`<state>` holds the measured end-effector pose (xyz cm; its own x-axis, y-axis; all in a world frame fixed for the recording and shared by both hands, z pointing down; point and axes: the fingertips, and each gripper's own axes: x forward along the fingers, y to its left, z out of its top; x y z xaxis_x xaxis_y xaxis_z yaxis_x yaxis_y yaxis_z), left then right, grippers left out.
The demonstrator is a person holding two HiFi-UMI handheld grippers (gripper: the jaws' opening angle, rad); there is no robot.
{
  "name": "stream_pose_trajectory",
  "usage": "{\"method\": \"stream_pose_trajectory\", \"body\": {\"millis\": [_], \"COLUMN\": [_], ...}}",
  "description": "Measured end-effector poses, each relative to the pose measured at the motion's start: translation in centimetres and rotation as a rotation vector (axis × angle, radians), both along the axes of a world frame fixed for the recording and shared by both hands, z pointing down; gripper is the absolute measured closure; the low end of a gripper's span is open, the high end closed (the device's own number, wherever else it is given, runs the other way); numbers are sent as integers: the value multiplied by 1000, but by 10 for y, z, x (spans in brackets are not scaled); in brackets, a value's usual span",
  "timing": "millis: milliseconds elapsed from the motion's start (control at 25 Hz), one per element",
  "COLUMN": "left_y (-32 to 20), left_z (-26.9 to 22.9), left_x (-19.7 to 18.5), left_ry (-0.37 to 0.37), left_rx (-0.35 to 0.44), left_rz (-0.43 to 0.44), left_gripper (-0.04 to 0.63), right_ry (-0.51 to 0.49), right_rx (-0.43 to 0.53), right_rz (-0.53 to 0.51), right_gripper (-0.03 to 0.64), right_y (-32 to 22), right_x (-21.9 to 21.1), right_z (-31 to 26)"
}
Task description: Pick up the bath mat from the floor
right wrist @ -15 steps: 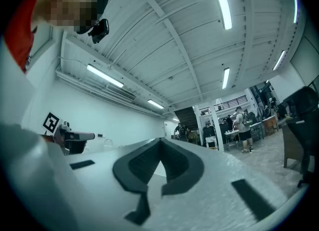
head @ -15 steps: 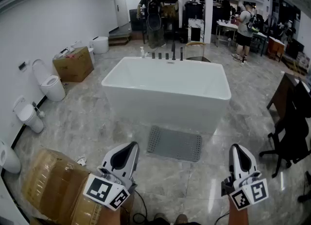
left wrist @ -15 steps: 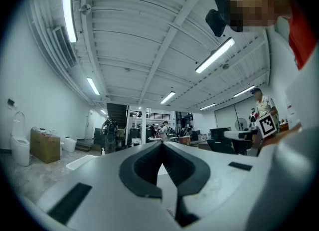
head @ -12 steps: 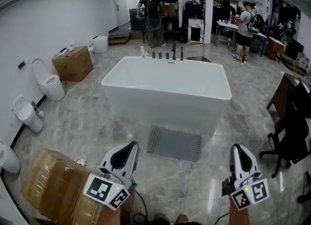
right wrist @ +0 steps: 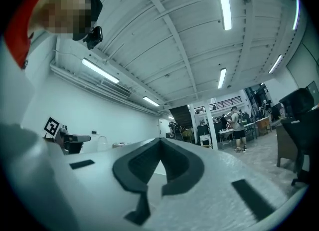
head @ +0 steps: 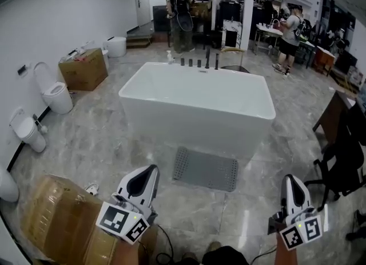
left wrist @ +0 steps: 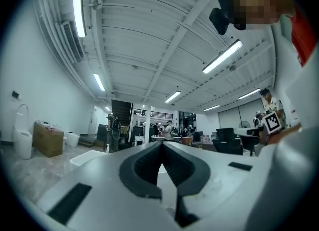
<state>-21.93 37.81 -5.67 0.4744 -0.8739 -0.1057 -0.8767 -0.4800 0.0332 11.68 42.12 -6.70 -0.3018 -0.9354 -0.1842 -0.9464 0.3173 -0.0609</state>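
A grey perforated bath mat (head: 206,168) lies flat on the marble floor in front of the white bathtub (head: 197,105). My left gripper (head: 152,169) is held up at the lower left, short of the mat's left end, jaws shut and empty. My right gripper (head: 291,178) is at the lower right, to the right of the mat and nearer me, also shut with nothing in it. Both gripper views point up and level across the room: the left gripper (left wrist: 162,144) and the right gripper (right wrist: 160,140) show tips closed together, and the mat is not seen there.
A cardboard box (head: 57,218) sits by my left side. Toilets (head: 56,96) line the left wall. Black office chairs (head: 343,161) stand at the right. People (head: 290,36) stand at tables in the far room.
The head view has shifted slightly. My right gripper has dropped lower and further right in the frame; the left gripper has sunk a little. The mat has not moved.
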Motion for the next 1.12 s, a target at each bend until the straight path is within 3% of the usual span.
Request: {"method": "stream_pose_trajectory", "body": {"millis": [240,480,720,1120], "left_y": [-38,-108,-201,-313], "left_z": [13,24,29,77], "left_x": [-12,-2,38,67], "left_ry": [-5,-49,-92,-128], "left_rx": [-14,-17,-23,-117], "left_rz": [-36,-67,-77,-166], "left_gripper": [584,584,586,584], "right_ry": [65,77,96,105], "right_rx": [-19,-22,-39,-147], "right_rz": [22,30,48,26], "right_gripper": [612,612,612,612], "right_y": [-40,-113,-208,-325], "right_x": [2,20,67,110], "right_z": [14,35,53,113]}}
